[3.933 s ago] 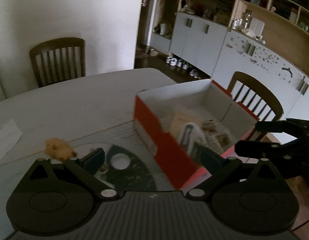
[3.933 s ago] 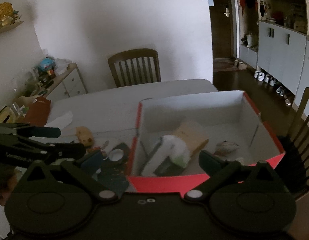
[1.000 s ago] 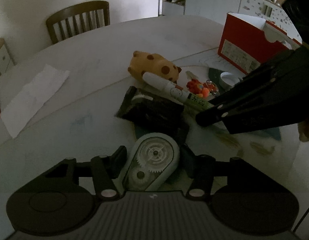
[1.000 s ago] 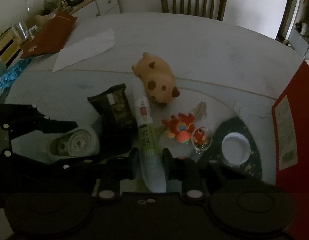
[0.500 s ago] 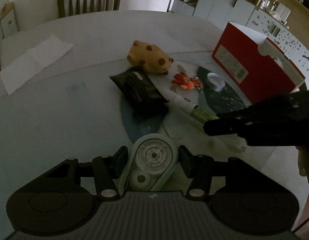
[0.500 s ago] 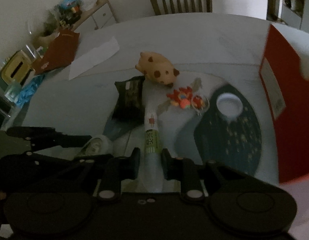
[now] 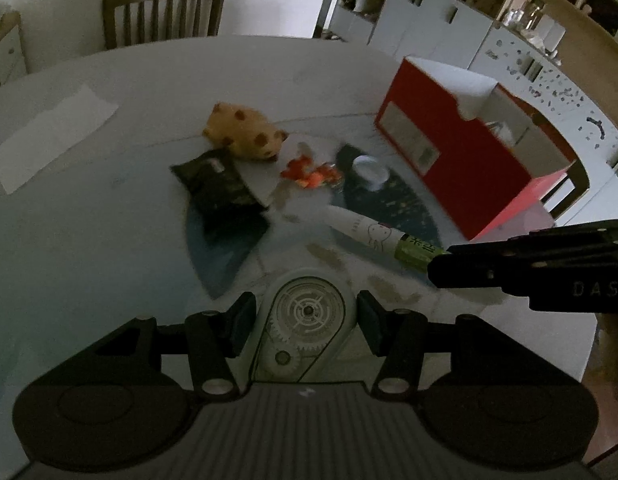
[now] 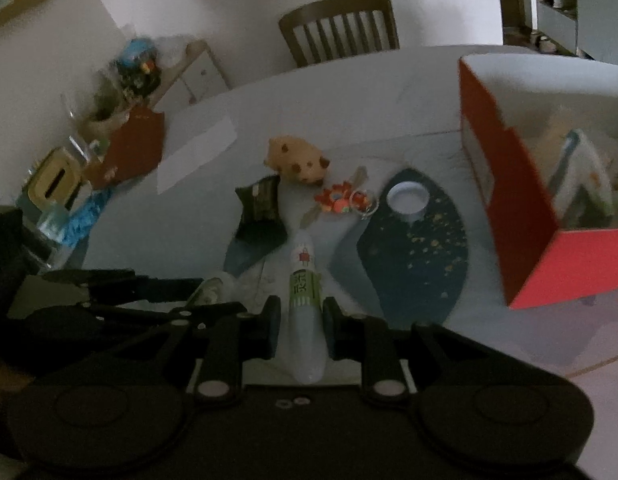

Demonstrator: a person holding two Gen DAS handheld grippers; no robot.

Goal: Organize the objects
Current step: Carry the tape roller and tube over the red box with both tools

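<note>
My left gripper (image 7: 305,318) is shut on a pale green correction-tape dispenser (image 7: 305,320), held above the table. My right gripper (image 8: 299,320) is shut on a white tube with a green label (image 8: 305,300); the tube (image 7: 383,238) also shows in the left wrist view, sticking out of the right gripper's black fingers (image 7: 509,268). On the table lie a tan spotted toy (image 8: 299,162), a dark packet (image 8: 261,206), a red-orange trinket (image 8: 339,200) and a white ring (image 8: 407,198). The red box (image 8: 505,184) stands open at the right with several items inside.
A dark leaf-shaped mat (image 8: 419,248) lies under the ring. A white paper sheet (image 7: 49,136) rests at the table's left. Wooden chairs (image 7: 161,12) stand behind the table. Clutter and a red card (image 8: 129,144) crowd the far left edge.
Both grippers have lifted and drawn back from the pile with their objects. The tube has left the table beside the packet, and the red box has come further into the right wrist view.
</note>
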